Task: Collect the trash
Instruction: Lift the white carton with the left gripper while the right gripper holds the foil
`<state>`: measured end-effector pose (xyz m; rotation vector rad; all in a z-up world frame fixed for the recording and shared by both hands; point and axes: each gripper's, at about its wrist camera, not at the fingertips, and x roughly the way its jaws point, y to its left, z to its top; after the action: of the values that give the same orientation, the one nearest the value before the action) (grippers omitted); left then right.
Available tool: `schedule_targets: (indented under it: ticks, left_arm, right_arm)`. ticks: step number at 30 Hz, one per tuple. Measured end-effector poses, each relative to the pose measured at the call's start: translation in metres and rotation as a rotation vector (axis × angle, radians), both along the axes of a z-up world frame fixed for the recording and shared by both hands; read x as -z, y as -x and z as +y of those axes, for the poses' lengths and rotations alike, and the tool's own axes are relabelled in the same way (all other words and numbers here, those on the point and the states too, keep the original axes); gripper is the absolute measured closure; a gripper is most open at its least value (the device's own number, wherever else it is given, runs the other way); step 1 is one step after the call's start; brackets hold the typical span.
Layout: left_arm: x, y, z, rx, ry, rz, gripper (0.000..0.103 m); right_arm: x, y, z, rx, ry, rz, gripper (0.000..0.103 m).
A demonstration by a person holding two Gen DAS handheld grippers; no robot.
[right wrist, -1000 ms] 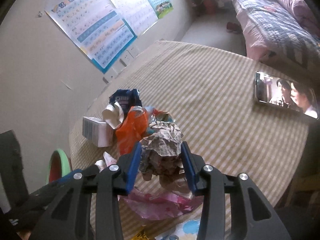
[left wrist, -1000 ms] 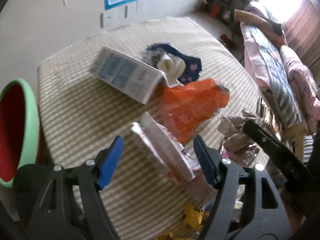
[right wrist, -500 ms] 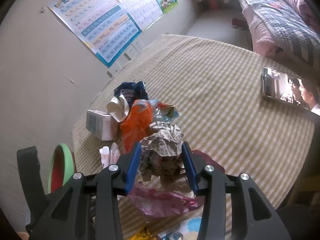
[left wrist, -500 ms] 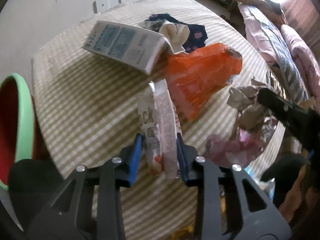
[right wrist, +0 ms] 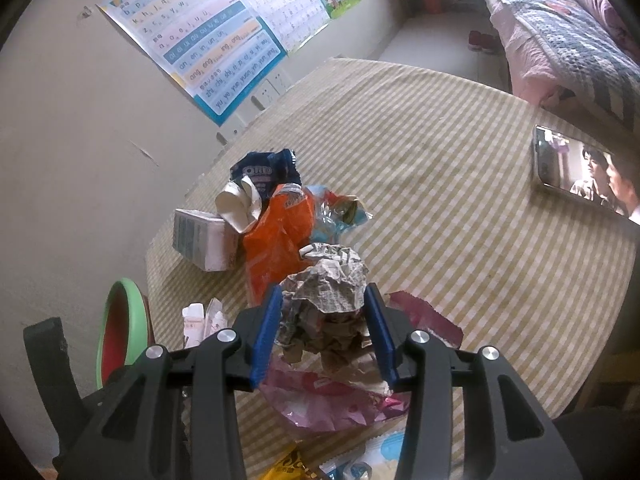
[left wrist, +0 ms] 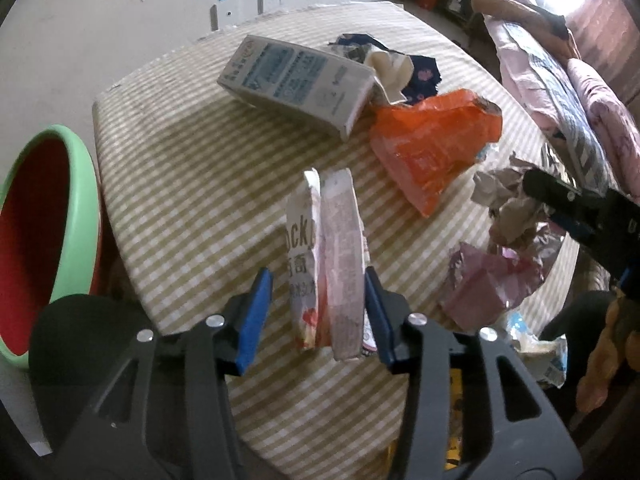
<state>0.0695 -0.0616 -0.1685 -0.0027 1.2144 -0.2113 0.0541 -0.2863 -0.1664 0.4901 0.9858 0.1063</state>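
My left gripper [left wrist: 318, 312] holds a flattened pink-and-white snack box [left wrist: 332, 264] between its blue pads; a small gap shows at the left pad. The box stands above the striped table [left wrist: 192, 184]. My right gripper [right wrist: 324, 332] is shut on a crumpled newspaper ball [right wrist: 328, 292], also seen at right in the left wrist view [left wrist: 508, 204]. On the table lie a white-and-blue carton [left wrist: 296, 76], an orange bag [left wrist: 428, 148], a pink wrapper [left wrist: 488, 288] and a dark blue wrapper [right wrist: 268, 168].
A green bin with a red inside [left wrist: 44, 232] stands off the table's left edge, also in the right wrist view [right wrist: 120, 332]. A phone [right wrist: 580, 172] with a video playing lies at the table's right. A bed [left wrist: 560, 64] stands beyond. Yellow and blue wrappers [right wrist: 288, 464] lie near the front edge.
My left gripper closed around the snack box and lifted it upright off the table, then its pads eased apart slightly. My right gripper kept holding the newspaper ball with little movement.
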Motion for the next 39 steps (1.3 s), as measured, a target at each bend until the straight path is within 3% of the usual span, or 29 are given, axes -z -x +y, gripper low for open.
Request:
schedule_targets:
  ticks: [11,14,19,31,39]
  left_arm:
    - [0.007,-0.007,-0.008,0.015,-0.013,0.011,0.056]
    - [0.007,-0.008,-0.008,0.012,-0.012,0.010,0.065]
    - [0.005,-0.007,-0.004,-0.001,-0.014,-0.007,0.070]
    - [-0.042,0.014,0.023,-0.070,-0.014,-0.178,0.071]
    - [-0.059,0.019,0.033,-0.092,-0.008,-0.226,0.071]
  right_arm:
    - [0.002,0.000,0.001,-0.005,0.006,0.005,0.060]
    - [0.003,0.000,0.001,-0.006,0.006,0.005,0.060]
    - [0.004,0.000,0.001,-0.010,0.005,0.005,0.060]
    - [0.002,0.001,0.008,-0.029,0.026,-0.002,0.061]
    - [0.000,0.004,0.018,-0.069,0.059,-0.007,0.060]
